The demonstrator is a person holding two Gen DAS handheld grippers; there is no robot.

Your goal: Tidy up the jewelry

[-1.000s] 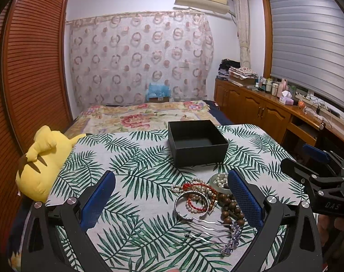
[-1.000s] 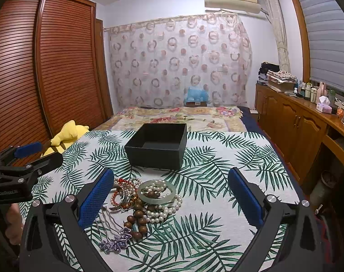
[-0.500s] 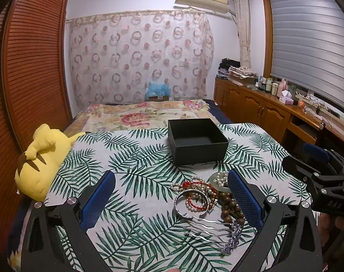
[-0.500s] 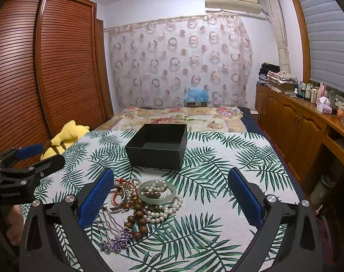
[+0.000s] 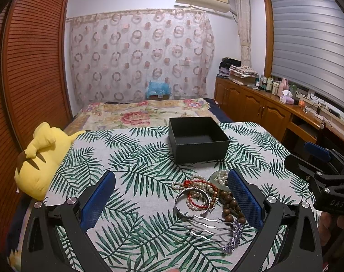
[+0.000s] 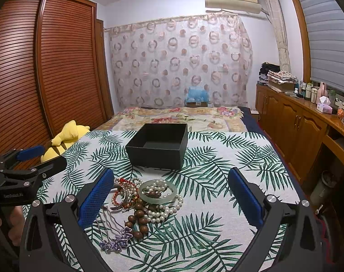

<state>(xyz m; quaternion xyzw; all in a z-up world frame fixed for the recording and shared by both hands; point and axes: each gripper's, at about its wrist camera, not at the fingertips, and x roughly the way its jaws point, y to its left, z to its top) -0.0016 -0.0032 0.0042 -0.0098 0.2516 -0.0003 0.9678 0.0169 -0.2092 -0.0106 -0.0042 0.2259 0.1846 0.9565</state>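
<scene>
Jewelry (image 5: 208,199) sits in a tangled heap on the leaf-print cloth (image 5: 135,163), just short of the black box (image 5: 198,139), which stands open and empty behind it. From my left wrist view I get the silver bangle (image 5: 183,204) and the wavy hairpins (image 5: 206,226) clearly, with the pile crowding my left gripper's (image 5: 172,204) right finger; the jade ring is half hidden there. My right wrist view shows what that one hides: the jade bangle (image 6: 157,191) whole, pearls (image 6: 163,210) spilling around it, brown beads (image 6: 138,222) and a purple butterfly pin (image 6: 117,240). There the heap lies against my right gripper's (image 6: 172,204) left finger, inside the gap. Both sets of tongs are spread wide and hold nothing. Each view catches the other gripper at its edge. A yellow plush (image 5: 42,156) lies off the cloth's left side.
</scene>
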